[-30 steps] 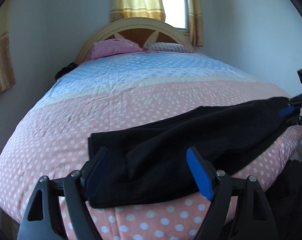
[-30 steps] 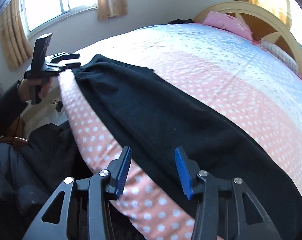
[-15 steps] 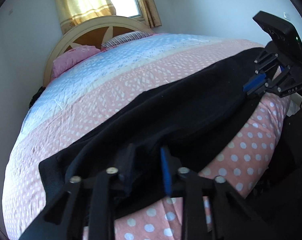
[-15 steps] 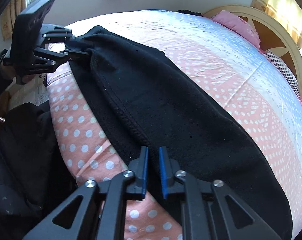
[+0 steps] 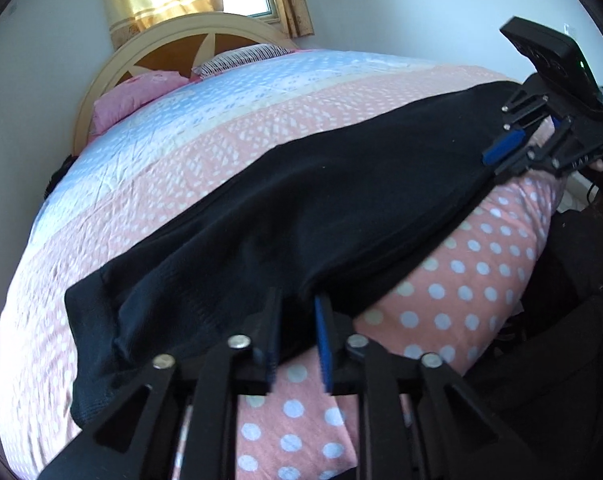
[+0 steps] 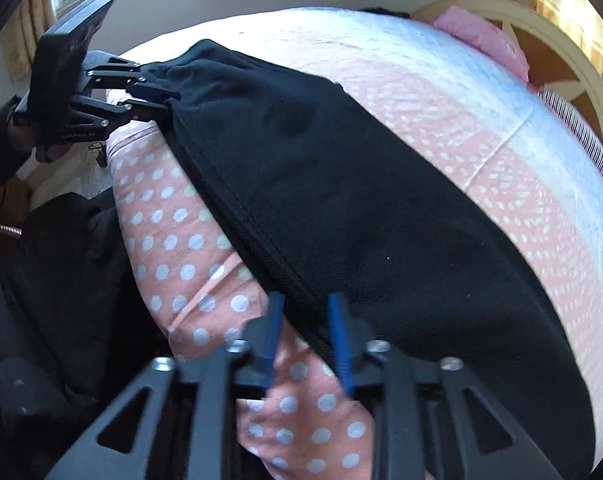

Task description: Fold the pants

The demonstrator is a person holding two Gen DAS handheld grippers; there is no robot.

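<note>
the left gripper [image 5: 297, 332] tilts down toward the bed edge, its jaws opening, with the black pants' [image 5: 301, 216] hem bunched between the blue pads; whether the pads press it cannot be told. the right gripper [image 6: 306, 338] angles more steeply down at the other end, its jaws opening too, the pants' seamed edge lying between the pads, grip unclear. beyond both jaws the pants stretch in a long band across the pink dotted bedspread [image 5: 453, 292]. a hand [image 6: 41, 148] grips the left gripper's handle beside the bed. farther off stand the headboard [image 5: 173, 40] and pink pillow [image 5: 129, 96].
</note>
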